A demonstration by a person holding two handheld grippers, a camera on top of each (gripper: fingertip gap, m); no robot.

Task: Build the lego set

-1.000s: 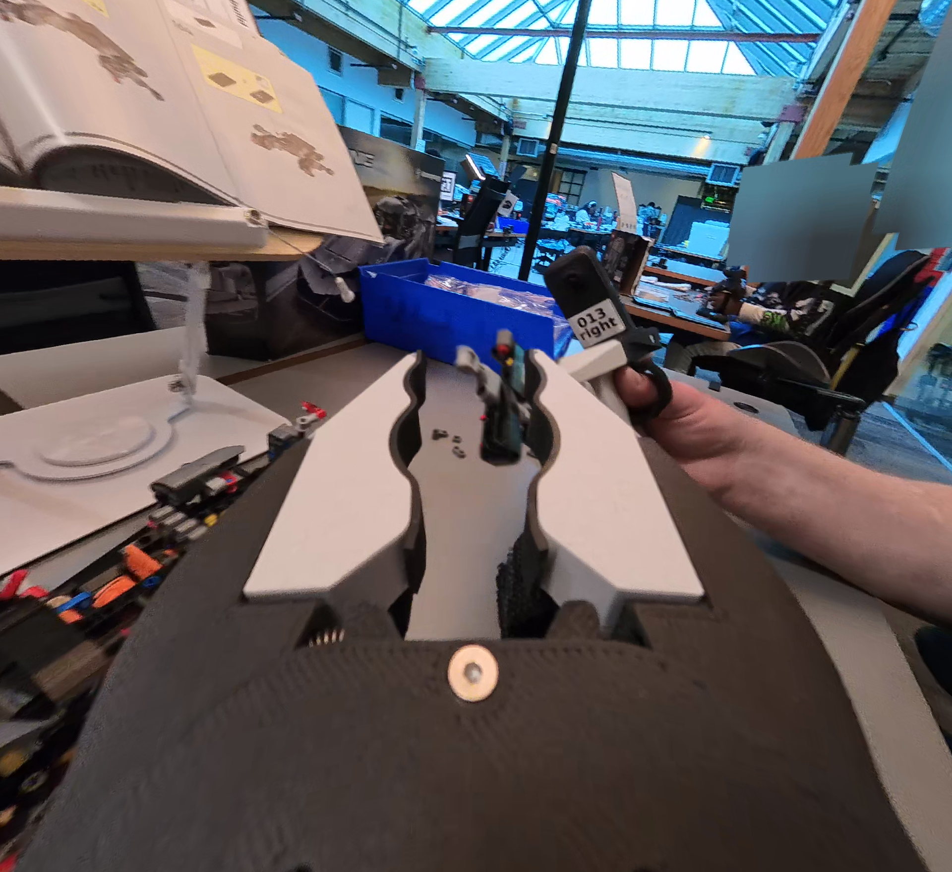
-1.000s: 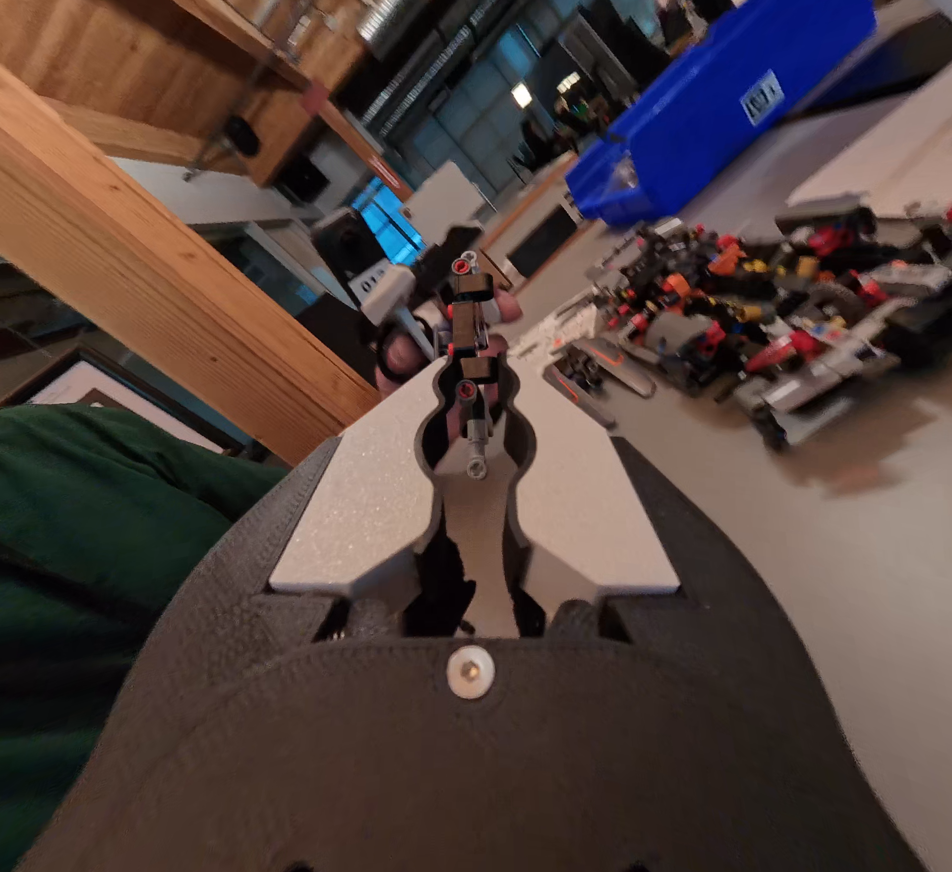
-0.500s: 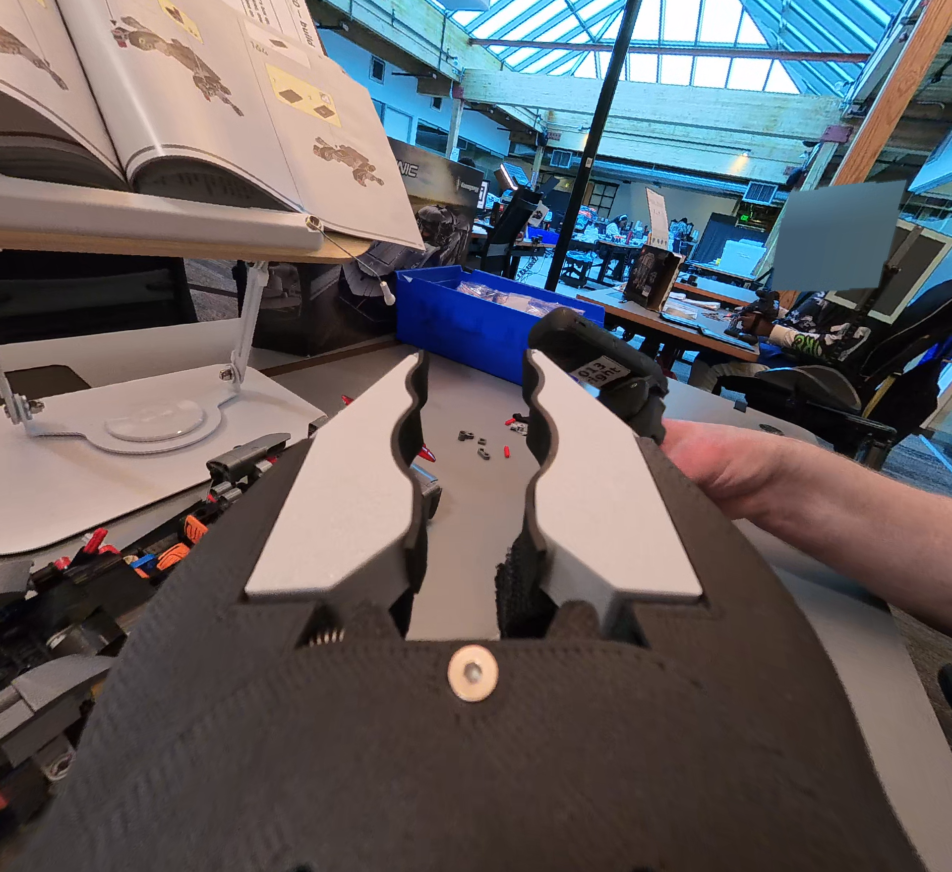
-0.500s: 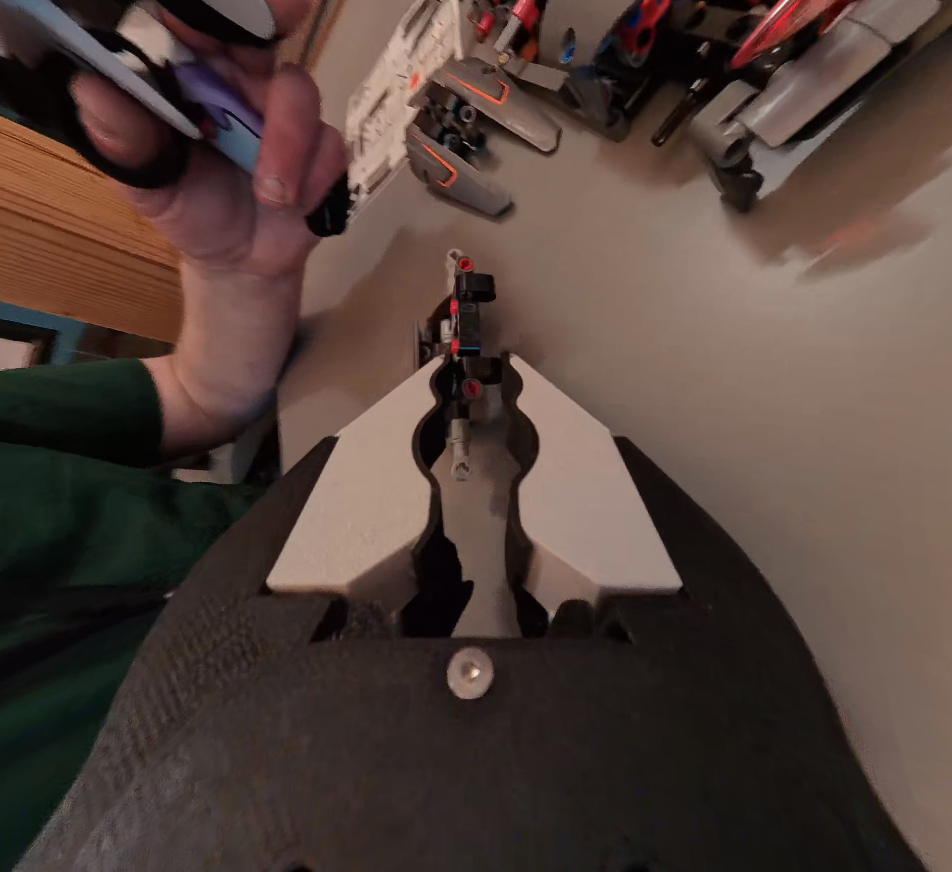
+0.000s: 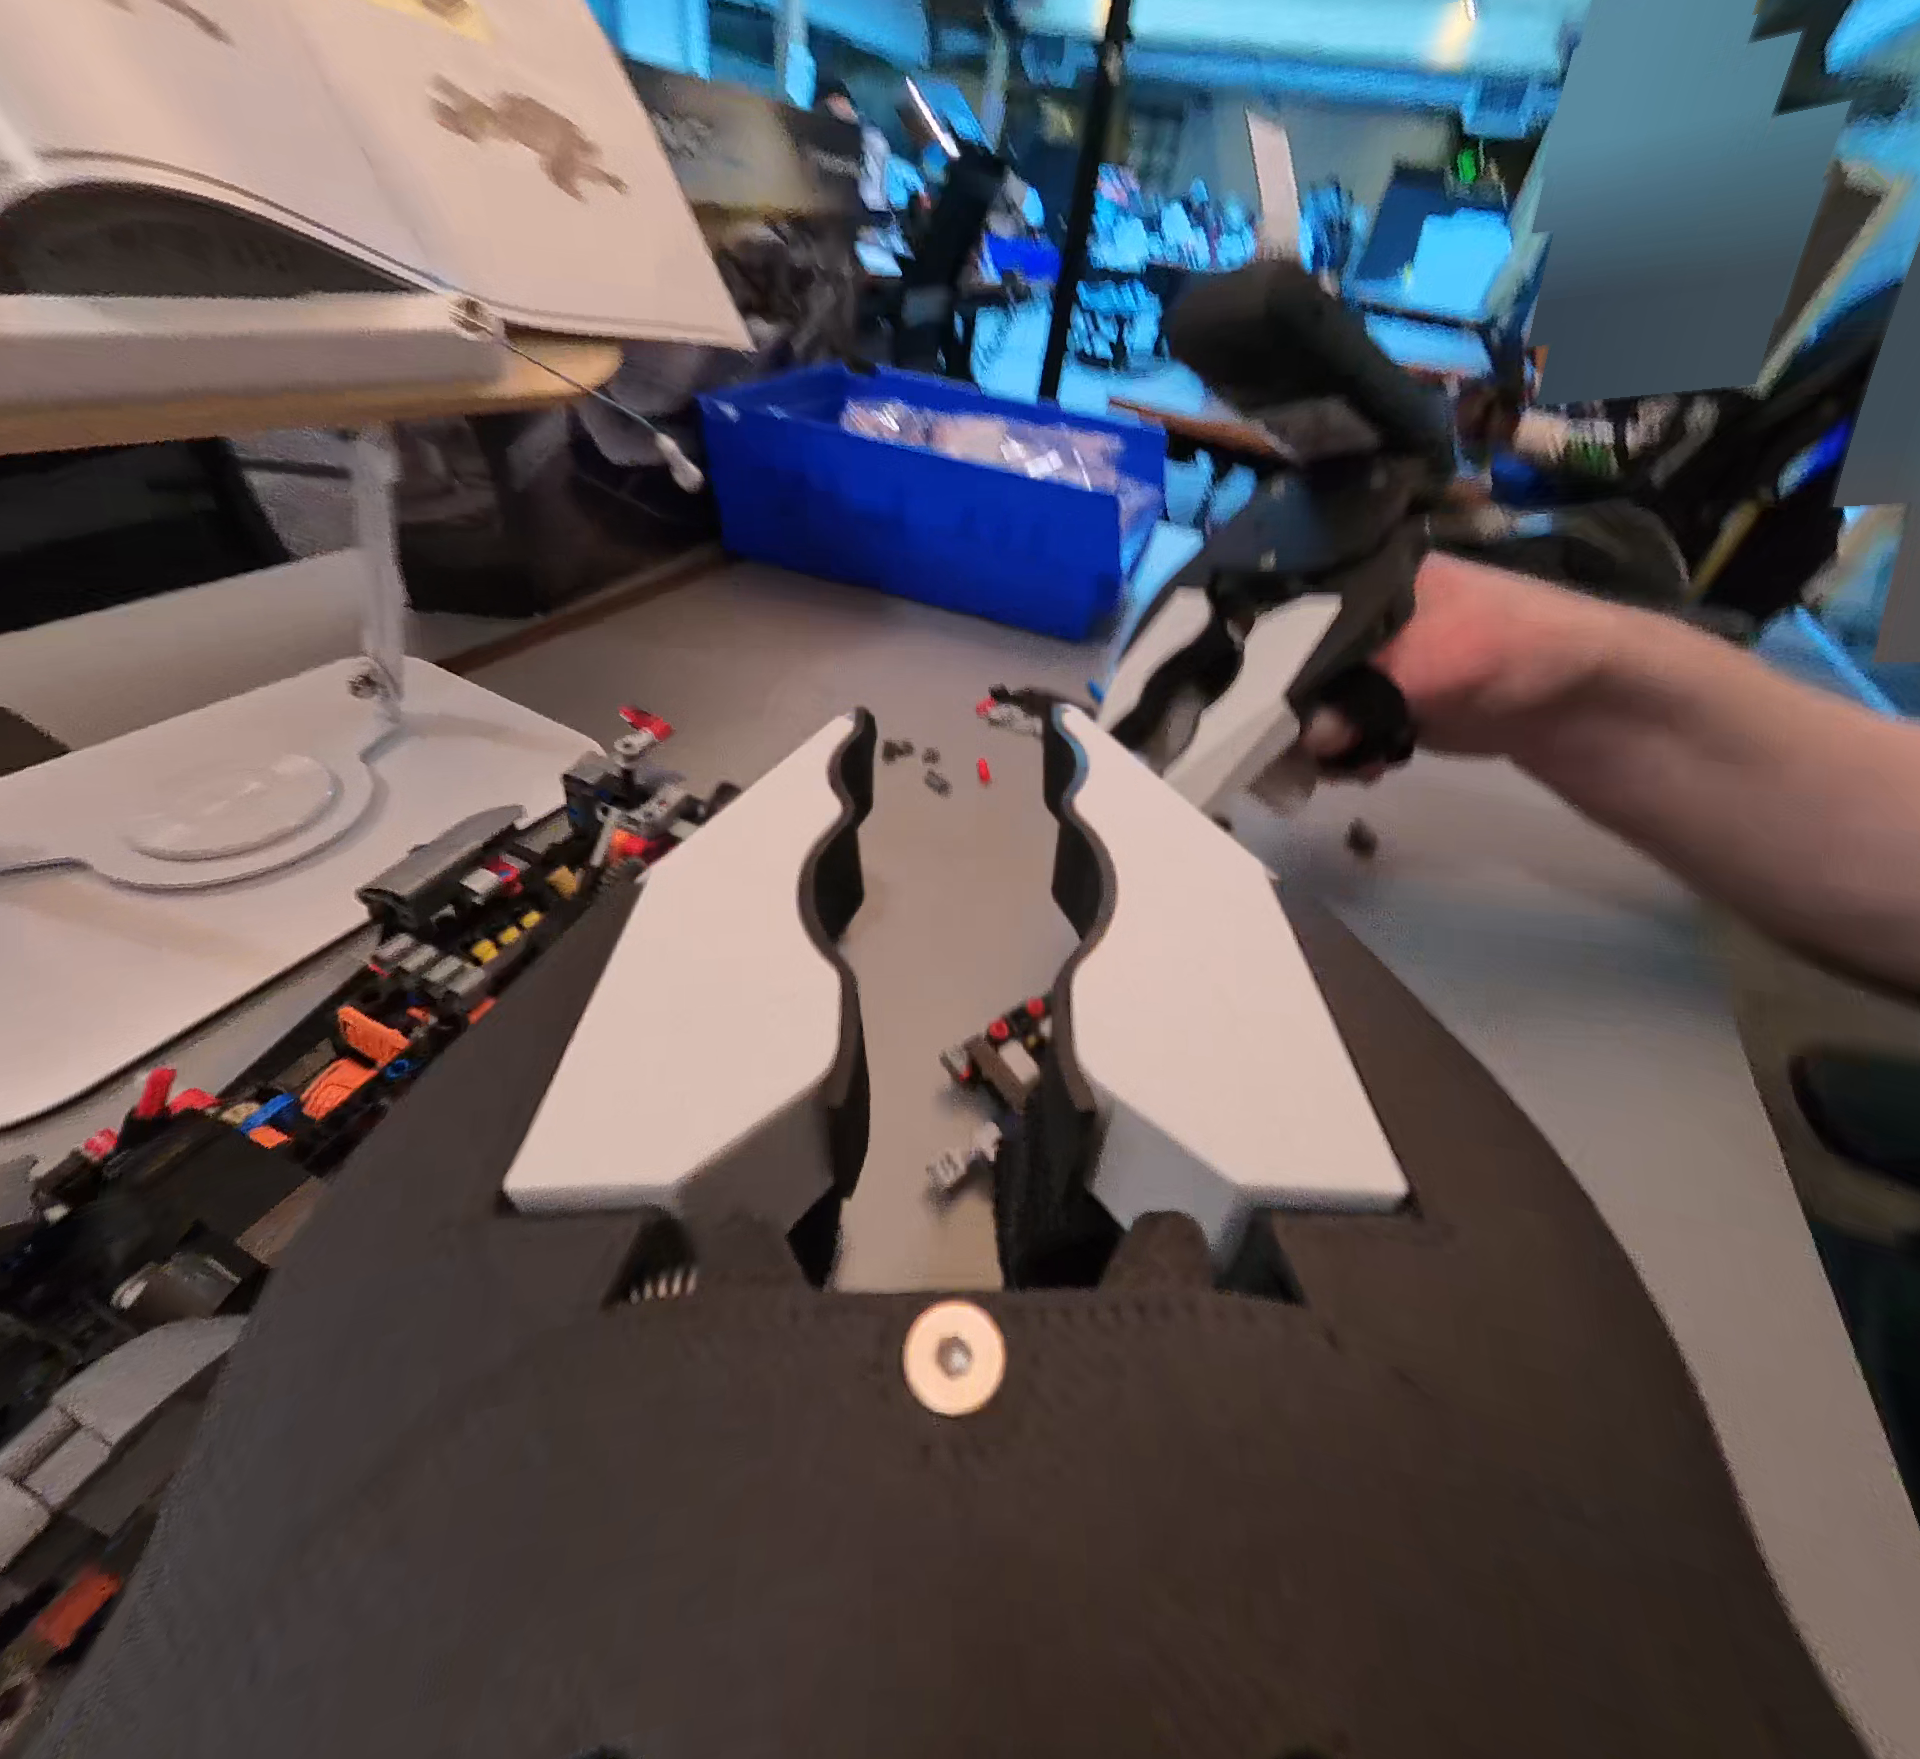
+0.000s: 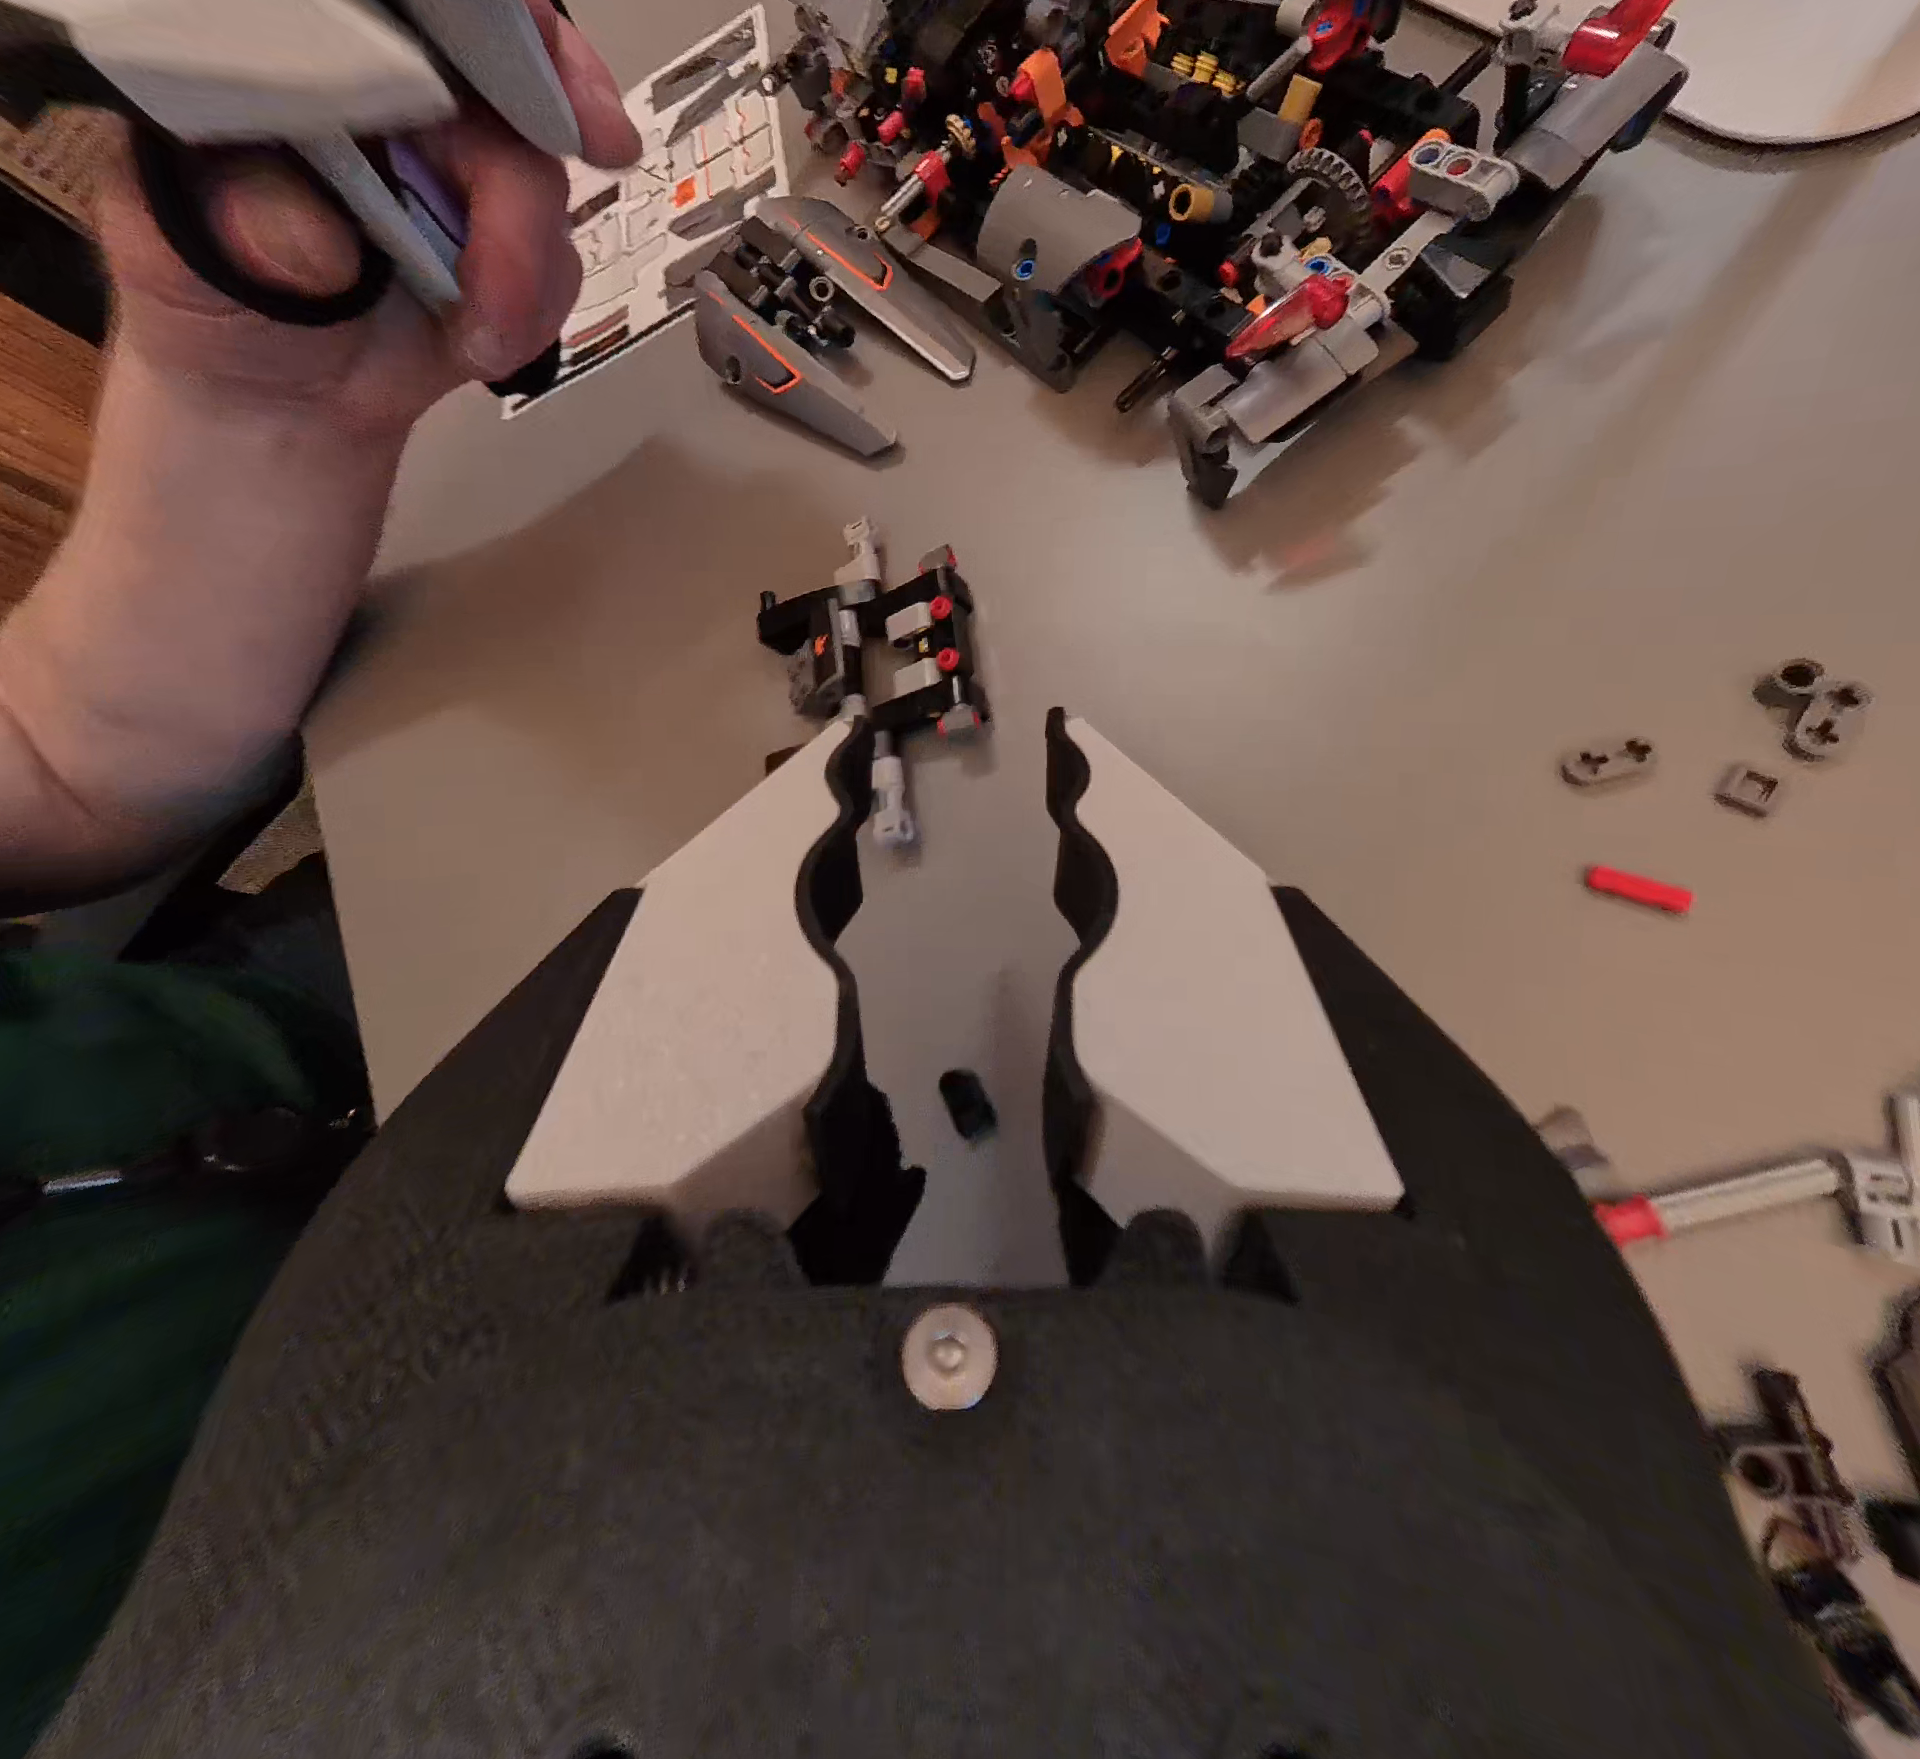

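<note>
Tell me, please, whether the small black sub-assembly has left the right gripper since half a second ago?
Yes. The sub-assembly now lies on the table, just past the open right gripper and nearer than the big model; before, the fingers clamped it.

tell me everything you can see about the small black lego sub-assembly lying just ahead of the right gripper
The small black plastic lego sub-assembly lies flat on the grey tabletop, loose and ungripped. It is a black beam frame with light grey connector blocks, red pin ends along one side and a small orange spot. A light grey axle piece sticks out at both ends, its near end reaching between the tips of the open right gripper. Whether the left fingertip touches it cannot be told.
</note>
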